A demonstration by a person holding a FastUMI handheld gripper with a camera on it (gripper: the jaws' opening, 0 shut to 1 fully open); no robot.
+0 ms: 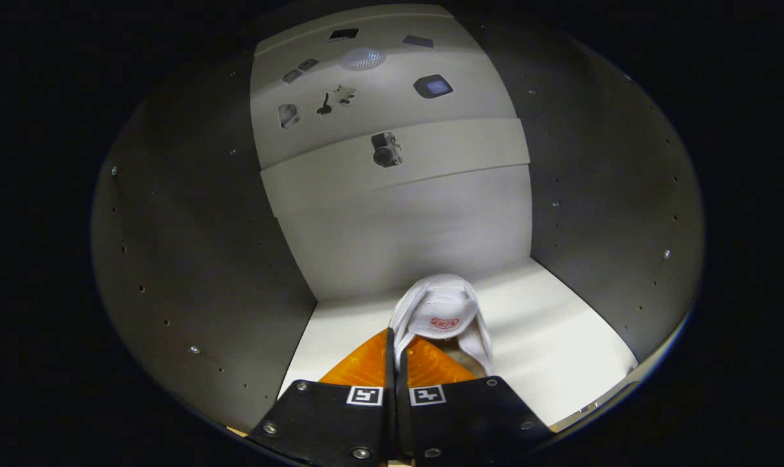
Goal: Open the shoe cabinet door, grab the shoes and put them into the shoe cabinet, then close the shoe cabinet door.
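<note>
I am looking into the open shoe cabinet (190,259), with its two dark side walls and pale back panel. A white shoe (442,318) with a red mark on its tongue rests on the cabinet's white floor (547,331), its toe toward the back. My gripper (395,344) is shut on the shoe's collar edge, which is pinched thin between the two fingers. The shoe's heel end lies close to my fingers and is partly hidden by them.
The cabinet's side walls stand close on both sides, with small peg holes and screws. Above the back panel, a pale wall (392,97) carries a small camera (386,150) and several small fixtures. Free floor lies to the right of the shoe.
</note>
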